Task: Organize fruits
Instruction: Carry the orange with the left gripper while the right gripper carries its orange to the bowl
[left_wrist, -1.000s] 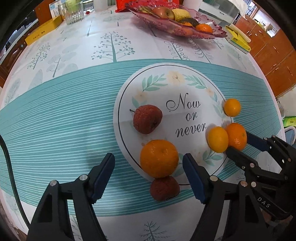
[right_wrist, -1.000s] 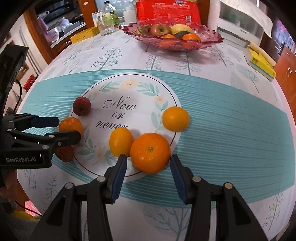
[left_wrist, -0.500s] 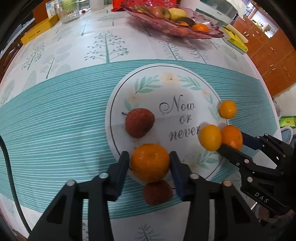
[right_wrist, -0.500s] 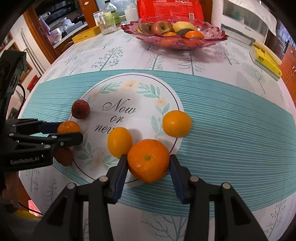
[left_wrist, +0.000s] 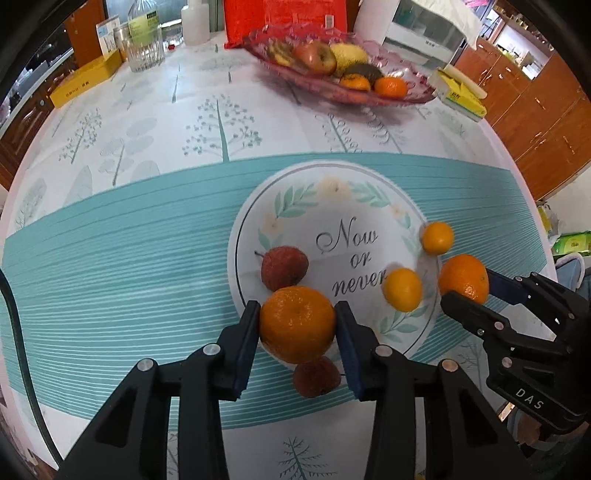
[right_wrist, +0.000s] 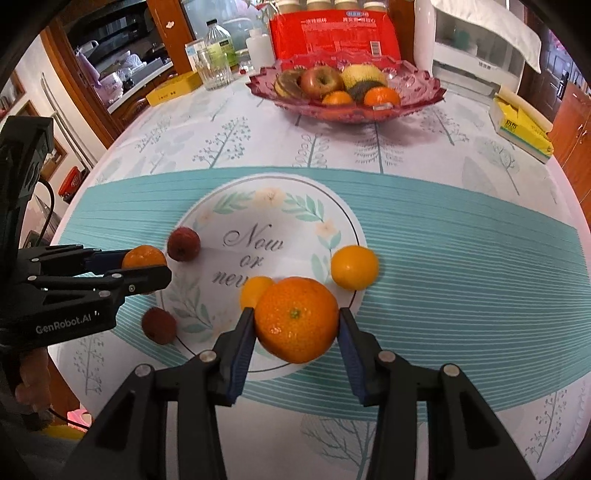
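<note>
My left gripper (left_wrist: 297, 318) is shut on a large orange (left_wrist: 295, 332), held just above the tablecloth's white "Now or never" circle (left_wrist: 343, 206). My right gripper (right_wrist: 297, 323) is shut on a second large orange (right_wrist: 295, 317) at the circle's near edge. Each gripper also shows in the other's view, the right gripper (left_wrist: 466, 291) at the right and the left gripper (right_wrist: 146, 264) at the left. Two red lychees (left_wrist: 283, 267) (left_wrist: 316, 376) and two small mandarins (left_wrist: 402, 288) (left_wrist: 437, 237) lie on the cloth. A pink glass fruit bowl (right_wrist: 424, 99) stands at the back.
Behind the bowl are a red bag (right_wrist: 332, 33), a glass jar (right_wrist: 214, 70) and a bottle (right_wrist: 218, 40). A yellow box (right_wrist: 173, 88) lies back left and a yellow tissue pack (right_wrist: 521, 125) back right. Wooden cabinets (left_wrist: 535, 110) stand beyond the table's right edge.
My left gripper closed from wide open onto the large orange and rose with it, uncovering the lychee below. My right gripper's jaws tightened onto their orange.
</note>
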